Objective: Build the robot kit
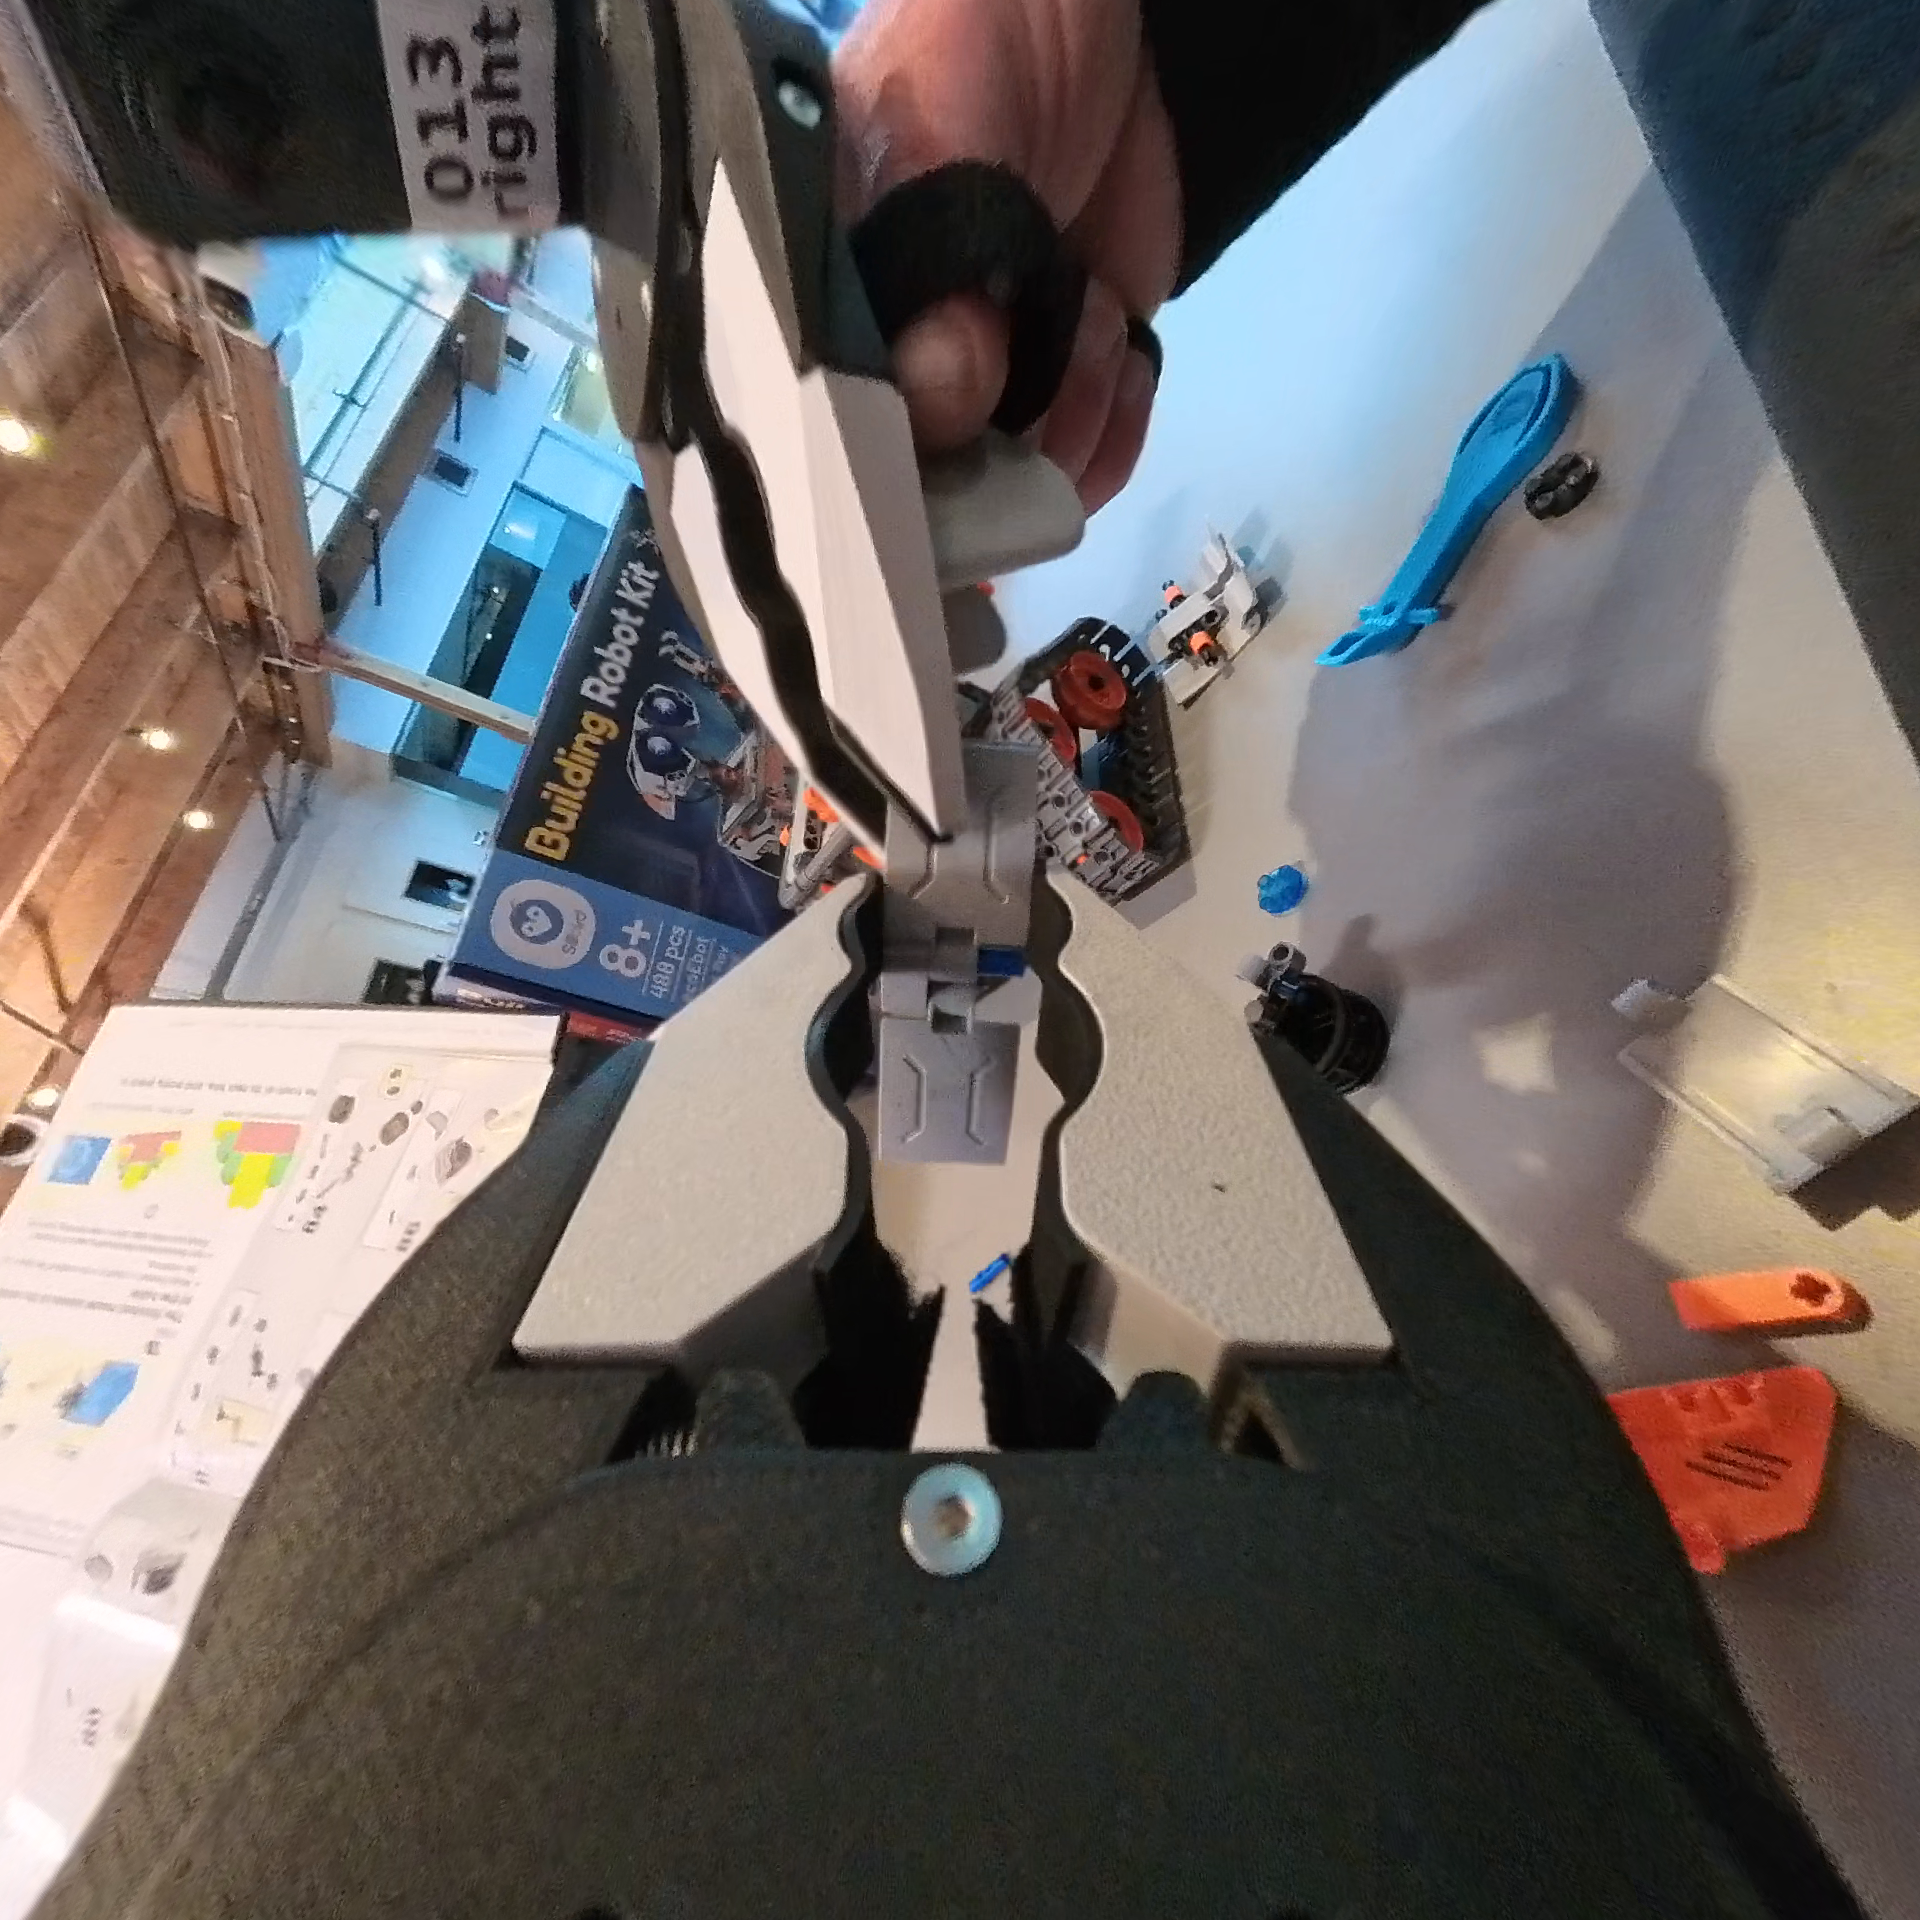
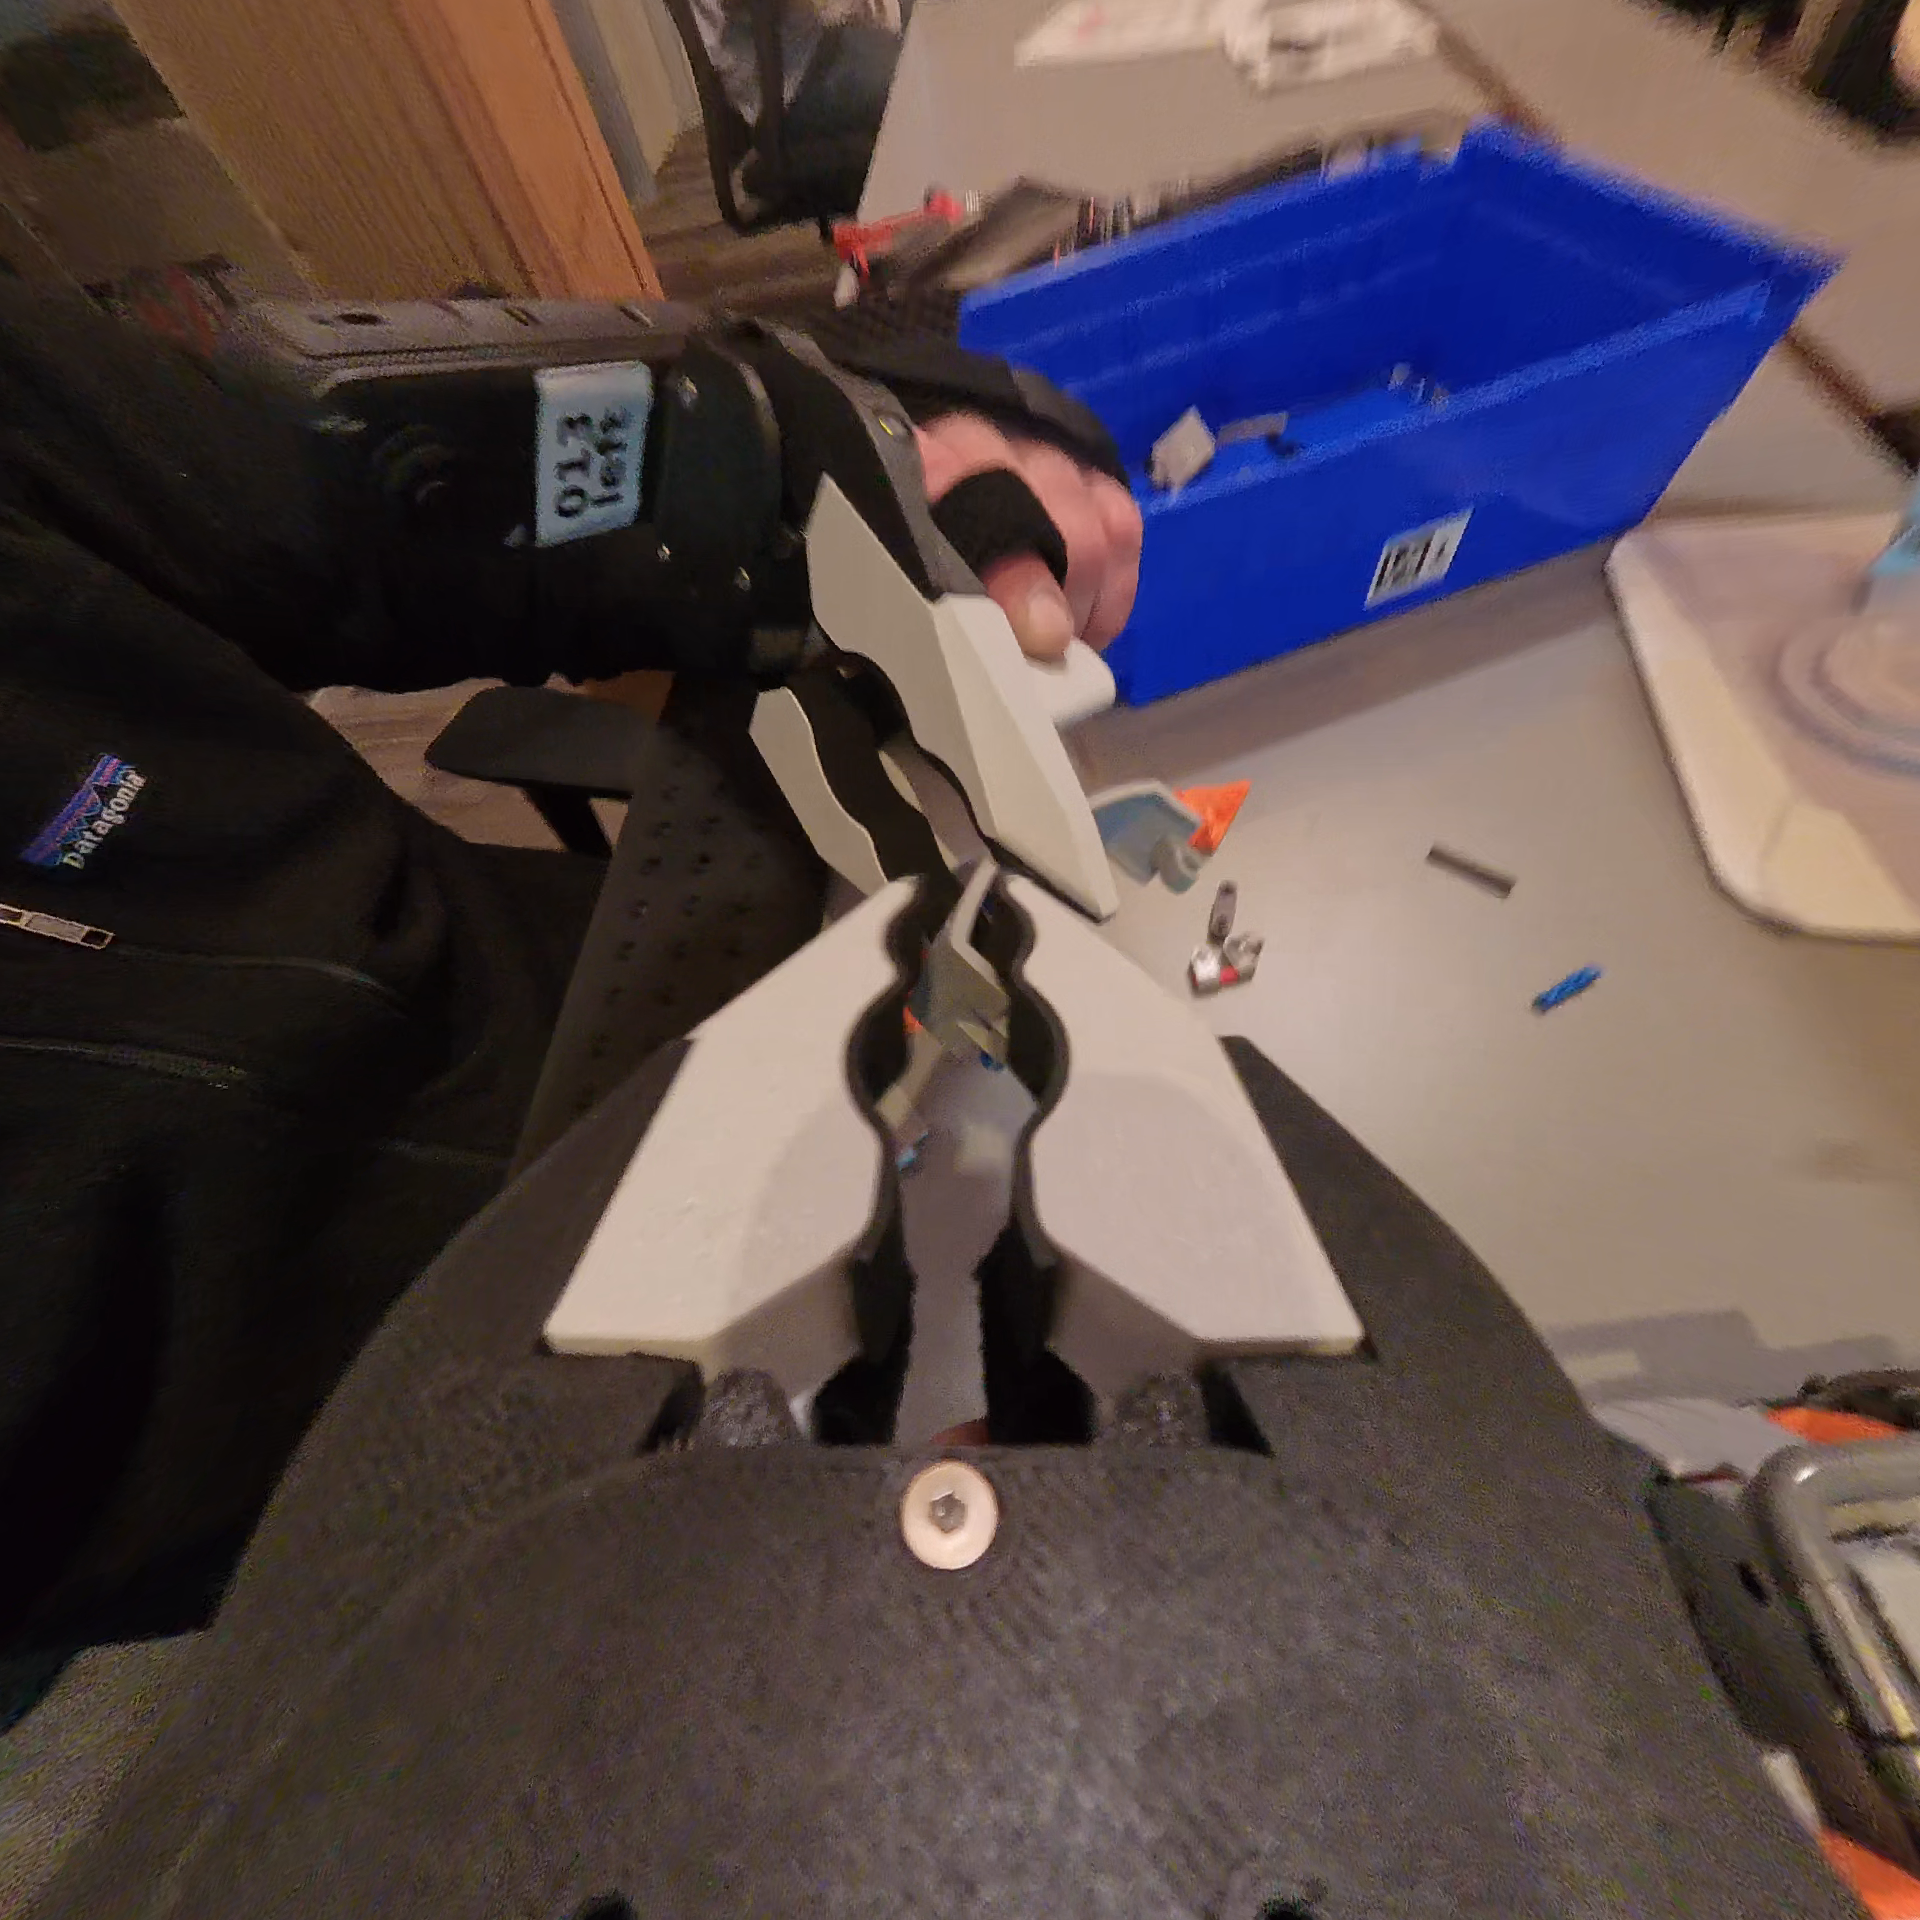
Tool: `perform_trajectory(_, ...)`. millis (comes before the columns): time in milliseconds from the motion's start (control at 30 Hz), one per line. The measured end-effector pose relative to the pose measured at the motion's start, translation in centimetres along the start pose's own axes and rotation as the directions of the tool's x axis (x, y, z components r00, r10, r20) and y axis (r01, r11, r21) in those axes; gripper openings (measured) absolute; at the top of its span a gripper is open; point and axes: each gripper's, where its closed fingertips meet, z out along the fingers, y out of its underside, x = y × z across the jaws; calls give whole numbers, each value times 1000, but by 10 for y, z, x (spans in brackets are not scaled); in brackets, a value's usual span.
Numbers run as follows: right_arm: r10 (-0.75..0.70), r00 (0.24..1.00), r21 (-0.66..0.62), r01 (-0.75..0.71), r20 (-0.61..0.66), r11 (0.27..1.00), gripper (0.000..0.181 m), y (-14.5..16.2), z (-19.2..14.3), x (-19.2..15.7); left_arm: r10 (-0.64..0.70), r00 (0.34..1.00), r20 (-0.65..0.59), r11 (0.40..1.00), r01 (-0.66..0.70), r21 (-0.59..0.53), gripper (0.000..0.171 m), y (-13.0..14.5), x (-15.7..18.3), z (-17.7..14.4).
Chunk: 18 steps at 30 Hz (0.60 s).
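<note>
A small grey hinged assembly [image 1: 945, 1101], two flat grey panels joined by grey and blue pieces, is held above the table. My left gripper [image 1: 956, 894] is shut on its middle. My right gripper [image 1: 920, 831] comes down from above with a hand on it, and its tips pinch the upper panel [image 1: 997, 810]. In the right wrist view my right gripper [image 2: 961, 894] is shut on the same assembly [image 2: 966, 992]. The left gripper [image 2: 987, 878] reaches in from the upper left and meets it at the tips.
A blue kit box [image 1: 623, 831] and an instruction sheet [image 1: 208, 1195] lie to the left. A tracked model [image 1: 1101, 769], black wheel [image 1: 1335, 1029], blue tool [image 1: 1455, 540] and orange parts [image 1: 1725, 1455] lie on the table. A blue bin [image 2: 1455, 468] and white tray [image 2: 1714, 748] stand behind. My left and right fingertips are right by each other.
</note>
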Motion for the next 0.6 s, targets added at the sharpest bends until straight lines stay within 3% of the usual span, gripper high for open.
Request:
perform_trajectory(67,-113,991,42,116,-72,992,46,-8,-8,0,-47,999,6,999,46,27,24,-3,-6,-4)
perform_trajectory(100,-206,966,-12,207,-154,978,48,-4,-12,5,-72,997,2,997,72,31,24,-3,-8,-6)
perform_trajectory(200,-422,861,-183,383,-285,905,49,4,-16,7,-89,996,8,995,89,49,24,-6,-15,-10)
perform_trajectory(367,-616,696,-409,473,-370,780,34,12,-10,20,-48,999,-6,998,48,39,24,-11,-9,-7)
perform_trajectory(600,-697,601,-464,525,-391,713,30,6,-10,19,-54,999,-6,998,54,40,24,-12,-12,-9)
